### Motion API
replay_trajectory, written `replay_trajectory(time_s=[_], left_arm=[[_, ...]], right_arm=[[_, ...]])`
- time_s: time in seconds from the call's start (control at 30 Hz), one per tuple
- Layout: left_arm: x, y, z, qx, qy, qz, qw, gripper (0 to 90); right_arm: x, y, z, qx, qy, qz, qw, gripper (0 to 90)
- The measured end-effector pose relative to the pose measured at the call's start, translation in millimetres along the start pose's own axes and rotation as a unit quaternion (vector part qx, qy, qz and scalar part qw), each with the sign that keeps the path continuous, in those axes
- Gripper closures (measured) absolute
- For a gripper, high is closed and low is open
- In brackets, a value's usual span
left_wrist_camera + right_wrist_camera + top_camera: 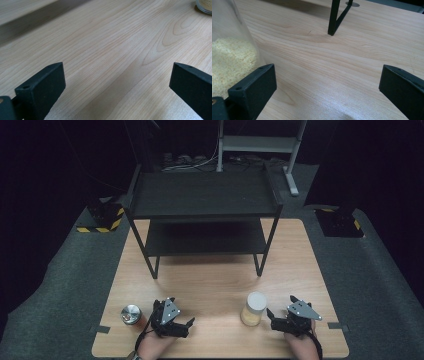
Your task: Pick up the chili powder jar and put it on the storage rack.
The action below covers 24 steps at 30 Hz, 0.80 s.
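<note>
On the wooden table (215,285) stand two jars. A glass jar with a white lid (254,309), part full of pale yellow grains, is near the front right. A small jar with a silver lid (131,314) is at the front left. My left gripper (181,311) rests just right of the silver-lidded jar, open, over bare wood (117,67). My right gripper (281,305) sits just right of the white-lidded jar, also open (327,67). That jar (229,50) is beside its left jaw, outside the gap. The same jar's base (205,6) is far ahead in the left gripper view.
A black two-tier metal shelf (205,195) stands on the back half of the table, with its front right leg (334,17) ahead of my right gripper. Bare tabletop lies between the shelf and the jars. Grey carpet (370,270) surrounds the table.
</note>
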<state>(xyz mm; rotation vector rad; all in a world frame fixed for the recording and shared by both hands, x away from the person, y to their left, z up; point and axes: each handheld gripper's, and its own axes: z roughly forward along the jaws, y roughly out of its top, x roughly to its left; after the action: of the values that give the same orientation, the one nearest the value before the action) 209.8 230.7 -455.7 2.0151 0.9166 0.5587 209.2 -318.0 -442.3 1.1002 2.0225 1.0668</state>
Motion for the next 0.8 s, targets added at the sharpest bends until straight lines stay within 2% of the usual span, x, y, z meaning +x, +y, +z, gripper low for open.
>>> replay_trajectory(time_s=[0.3,0.37,0.8], left_arm=[[-0.8,1.2,0.5,0.003,0.003,0.0,1.0,0.8],[0.7,1.9,0.6,0.006,-0.003,0.0,1.0,0.9],[3.8,2.5,0.2,0.009,-0.012,-0.006,0.9999,1.1]], right_arm=[[2.9,4.7,1.3,0.016,-0.008,-0.006,0.9998,0.6],[3.1,5.8,1.6,0.02,-0.01,-0.005,0.9997,0.6],[0.8,5.6,1.4,0.02,-0.006,-0.002,0.9998,0.6]])
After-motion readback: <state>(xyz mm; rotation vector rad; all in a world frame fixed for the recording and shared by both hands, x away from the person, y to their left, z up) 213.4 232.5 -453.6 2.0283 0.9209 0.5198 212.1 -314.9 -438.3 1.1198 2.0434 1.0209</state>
